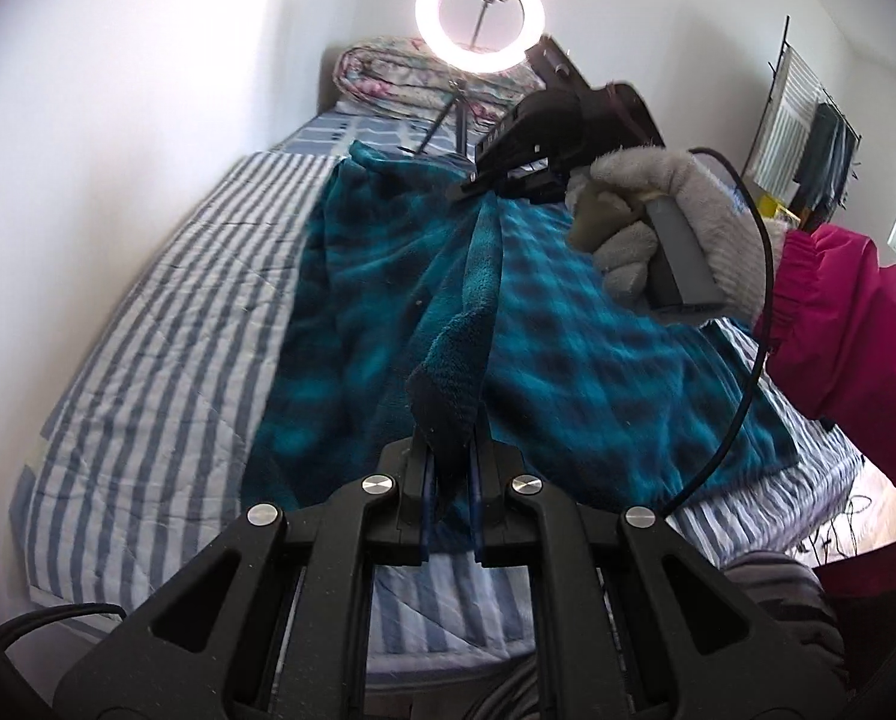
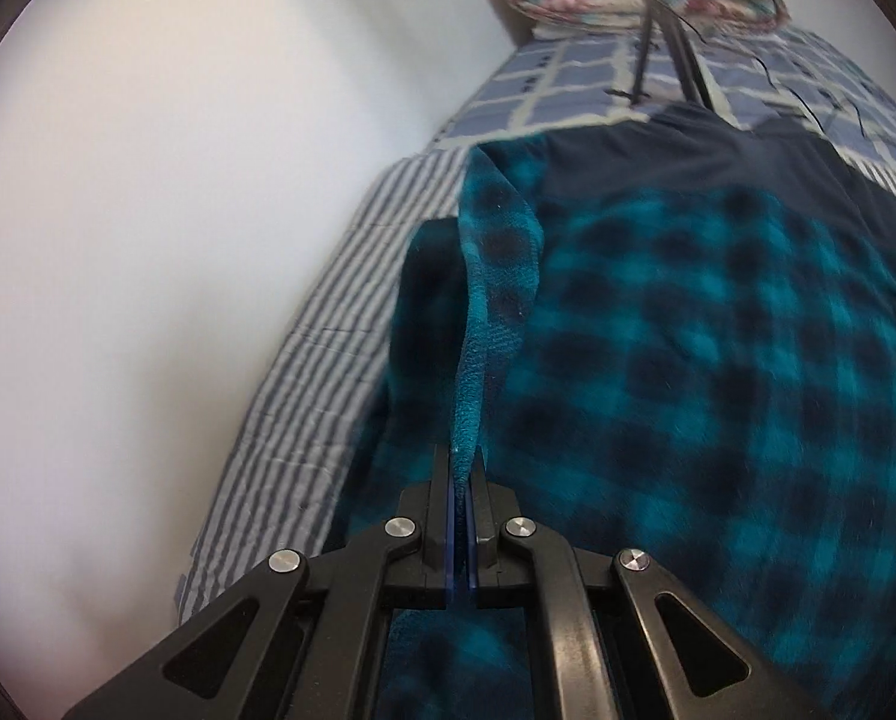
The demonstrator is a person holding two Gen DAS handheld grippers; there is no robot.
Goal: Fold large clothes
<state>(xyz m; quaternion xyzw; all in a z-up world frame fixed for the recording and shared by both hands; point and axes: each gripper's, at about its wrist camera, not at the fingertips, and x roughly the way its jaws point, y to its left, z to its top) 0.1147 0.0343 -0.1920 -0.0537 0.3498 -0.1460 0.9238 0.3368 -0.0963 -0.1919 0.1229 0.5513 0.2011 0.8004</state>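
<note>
A large teal and dark blue checked fleece garment [image 1: 598, 348] lies spread on the striped bed [image 1: 165, 324]. My left gripper [image 1: 451, 450] is shut on a raised fold of its near edge. Farther up the bed, my right gripper [image 1: 469, 189], held by a gloved hand [image 1: 676, 228] in a pink sleeve, pinches the same lifted edge. In the right wrist view the right gripper [image 2: 463, 462] is shut on a thin ridge of the fleece garment [image 2: 718, 360], which rises between its fingers. The cloth edge hangs taut between both grippers.
A lit ring light [image 1: 479, 15] on a tripod stands on the bed's far end, before a rolled floral quilt [image 1: 387, 78]. A white wall [image 1: 117, 90] runs along the left. A clothes rack [image 1: 820, 144] stands at the right. A black cable [image 1: 748, 324] trails from the right hand.
</note>
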